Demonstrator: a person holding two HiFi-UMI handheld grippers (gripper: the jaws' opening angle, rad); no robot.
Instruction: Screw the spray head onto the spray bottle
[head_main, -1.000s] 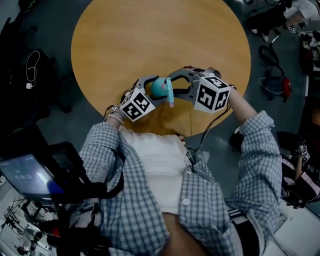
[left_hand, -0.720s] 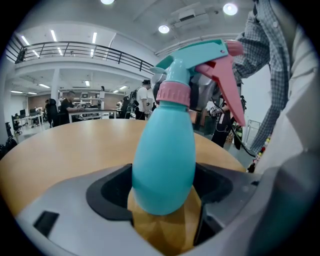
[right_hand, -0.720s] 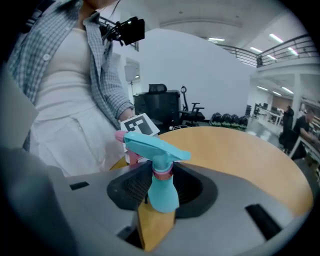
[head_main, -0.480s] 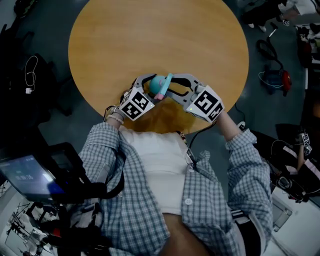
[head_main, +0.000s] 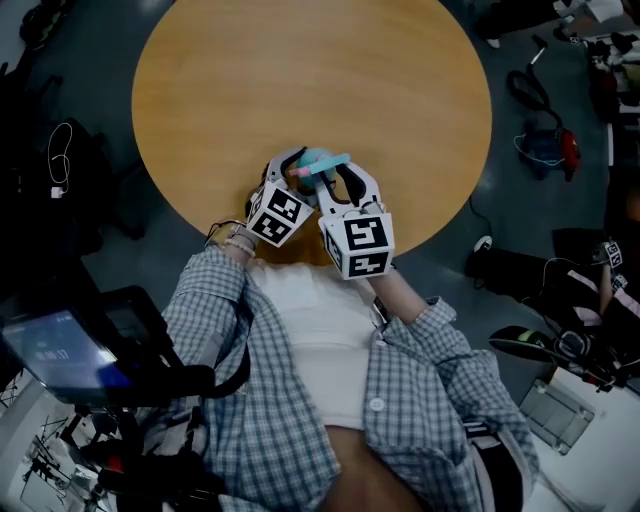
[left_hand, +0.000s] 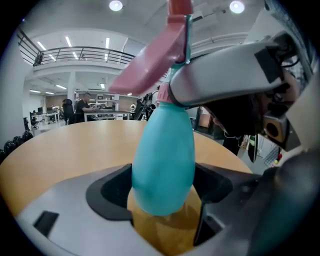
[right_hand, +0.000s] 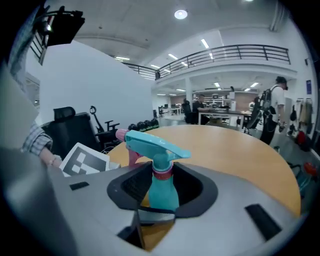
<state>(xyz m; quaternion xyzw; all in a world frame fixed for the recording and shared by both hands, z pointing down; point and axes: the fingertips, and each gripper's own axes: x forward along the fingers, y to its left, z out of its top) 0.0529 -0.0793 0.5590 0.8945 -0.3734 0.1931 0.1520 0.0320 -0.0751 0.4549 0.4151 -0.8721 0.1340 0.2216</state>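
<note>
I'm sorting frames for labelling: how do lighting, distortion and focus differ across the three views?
Head view: dim overall, floor dark, only the round wooden table well lit. Left gripper view: strong fisheye bend, dark corners, the close teal spray bottle soft. Right gripper view: same fisheye curve, teal-and-pink spray head fairly sharp.

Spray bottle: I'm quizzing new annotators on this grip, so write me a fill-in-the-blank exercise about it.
The left gripper clamps the spray bottle's ____ half.
The right gripper grips the spray head at its collar, below the ____ trigger.
The table beneath is ____ in shape.
Missing words: lower; pink; round.
</note>
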